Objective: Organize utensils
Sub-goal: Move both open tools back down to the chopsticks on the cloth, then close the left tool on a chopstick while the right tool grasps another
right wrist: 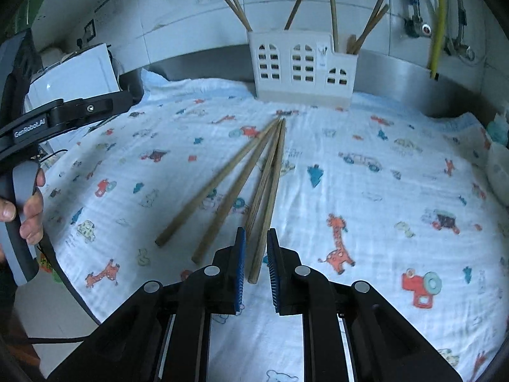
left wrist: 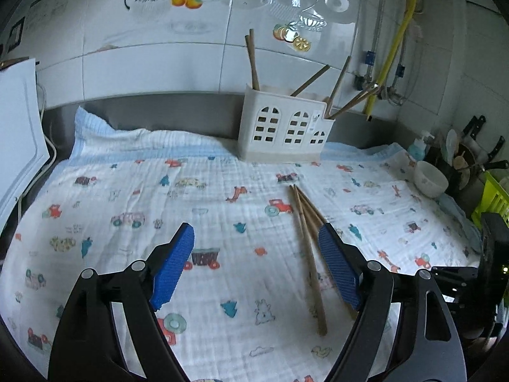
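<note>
Several wooden chopsticks [right wrist: 222, 178] lie fanned out on the printed cloth [right wrist: 366, 191], tips toward a white house-shaped holder [right wrist: 302, 63]. More chopsticks [right wrist: 237, 6] stand in the holder. My right gripper [right wrist: 256, 232] hovers over the near ends, jaws drawn almost together; two chopstick ends show in the narrow gap, and the pads do not touch them. My left gripper [left wrist: 254, 226] is wide open with nothing between its blue pads [left wrist: 173, 264]. The chopsticks [left wrist: 307, 238] lie just inside its right pad. The holder [left wrist: 283, 127] stands at the back.
A white bowl [left wrist: 429, 178] sits at the cloth's right edge, with a soap bottle [left wrist: 418, 145], knives [left wrist: 470, 156] and a green rack [left wrist: 491, 200] beyond. A white board [left wrist: 19, 133] leans at the left. A hand [right wrist: 28, 210] holds the left gripper's handle.
</note>
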